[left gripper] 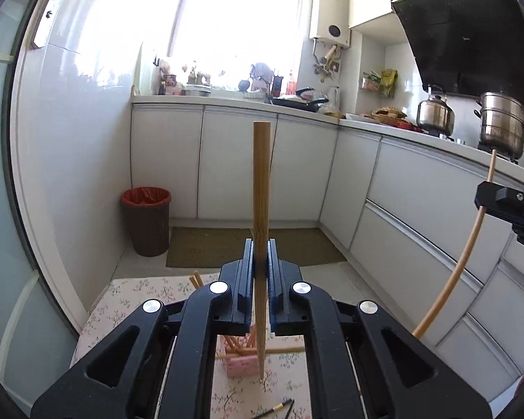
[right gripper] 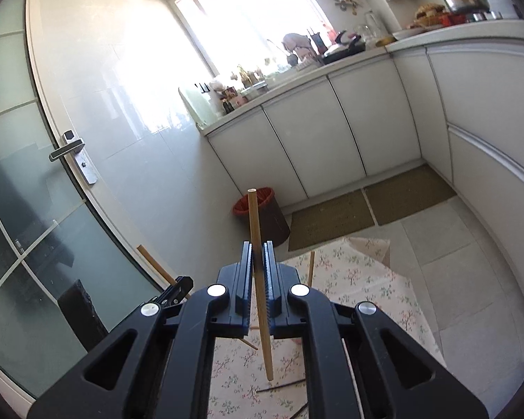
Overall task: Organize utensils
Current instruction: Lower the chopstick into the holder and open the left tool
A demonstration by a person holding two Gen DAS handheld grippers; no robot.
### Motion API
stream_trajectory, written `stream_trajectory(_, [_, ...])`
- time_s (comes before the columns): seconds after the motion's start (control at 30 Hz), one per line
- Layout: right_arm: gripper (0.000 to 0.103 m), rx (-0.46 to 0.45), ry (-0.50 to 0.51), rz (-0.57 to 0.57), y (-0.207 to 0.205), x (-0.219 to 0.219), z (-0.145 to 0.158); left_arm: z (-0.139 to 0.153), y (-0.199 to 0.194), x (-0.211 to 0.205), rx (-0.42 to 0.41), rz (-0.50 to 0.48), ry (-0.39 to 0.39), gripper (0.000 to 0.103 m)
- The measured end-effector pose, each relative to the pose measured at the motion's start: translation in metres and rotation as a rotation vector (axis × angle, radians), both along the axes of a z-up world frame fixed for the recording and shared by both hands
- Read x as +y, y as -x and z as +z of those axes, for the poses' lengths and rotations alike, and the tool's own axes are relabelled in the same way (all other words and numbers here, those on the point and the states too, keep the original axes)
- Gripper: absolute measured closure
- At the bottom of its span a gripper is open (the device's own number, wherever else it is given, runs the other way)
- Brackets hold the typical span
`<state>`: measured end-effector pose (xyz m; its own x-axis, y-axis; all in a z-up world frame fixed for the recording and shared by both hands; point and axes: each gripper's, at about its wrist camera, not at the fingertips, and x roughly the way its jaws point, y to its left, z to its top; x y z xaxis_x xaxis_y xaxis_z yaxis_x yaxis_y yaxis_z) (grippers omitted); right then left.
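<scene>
1. Your left gripper (left gripper: 261, 262) is closed on a wooden chopstick (left gripper: 261, 188). The stick stands nearly upright between the jaws, with its thick end above and its thin end below.
2. Your right gripper (right gripper: 258, 262) is also closed, on a second, paler chopstick (right gripper: 255, 223), which is nearly upright too and leans a little.
3. Both grippers are raised above a table with a floral tablecloth (left gripper: 122, 300).
4. On this cloth, under your left gripper, stands a pink holder (left gripper: 242, 365) with several chopsticks in it. They lean in different directions, and two tips (left gripper: 195, 278) show beyond the gripper body toward the far edge of the cloth.
5. A dark chopstick (left gripper: 279, 408) lies flat on the cloth near its near edge.
6. The room is a small kitchen: white cabinets (left gripper: 237, 160) under a counter, a bright window (left gripper: 237, 24), a brown bin with a red bag (left gripper: 146, 220) in the floor corner, and floor mats (left gripper: 227, 244) beside it.
7. A kettle (left gripper: 435, 111) and a steel pot (left gripper: 503, 122) are on the stove at the right; a frosted glass door (right gripper: 28, 188) is at the left.
</scene>
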<state>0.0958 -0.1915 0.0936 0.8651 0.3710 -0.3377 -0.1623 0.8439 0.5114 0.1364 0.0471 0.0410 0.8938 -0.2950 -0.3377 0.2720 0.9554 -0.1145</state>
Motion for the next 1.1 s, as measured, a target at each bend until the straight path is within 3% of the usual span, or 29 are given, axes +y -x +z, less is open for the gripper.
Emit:
stream_trajectory(0.23, [0.097, -0.063, 0.034, -0.019, -0.039, 0.010, 0.005, -0.030, -0.051, -0.016, 0.032, 0.083, 0.016, 0.097])
stream_trajectory(0.57, [0.097, -0.047, 0.076, -0.043, -0.086, 0.023, -0.044, -0.089, -0.077, -0.025, 0.056, 0.131, -0.018, 0.096])
stream_trajectory(0.6, [0.097, -0.040, 0.076, -0.042, -0.090, 0.024, -0.049, -0.090, -0.074, -0.025, 0.051, 0.135, -0.026, 0.089])
stream_trajectory(0.63, [0.097, -0.035, 0.077, -0.043, -0.092, 0.024, -0.053, -0.087, -0.069, -0.021, 0.029, 0.145, -0.024, 0.073])
stream_trajectory(0.67, [0.097, -0.032, 0.077, -0.045, -0.095, 0.025, -0.055, -0.079, -0.063, -0.016, 0.000, 0.157, -0.008, 0.067])
stream_trajectory(0.8, [0.097, -0.023, 0.076, -0.043, -0.102, 0.032, -0.060, -0.032, -0.034, 0.012, -0.100, 0.197, 0.093, 0.062])
stream_trajectory(0.9, [0.097, -0.031, 0.085, -0.037, -0.105, 0.041, -0.059, -0.003, -0.009, 0.035, -0.167, 0.253, 0.160, 0.044])
stream_trajectory(1.0, [0.097, -0.030, 0.099, -0.038, -0.111, 0.051, -0.061, 0.009, 0.009, 0.053, -0.204, 0.300, 0.188, 0.042])
stream_trajectory(1.1, [0.097, -0.024, 0.116, -0.044, -0.120, 0.061, -0.067, 0.008, 0.013, 0.061, -0.196, 0.336, 0.168, 0.042])
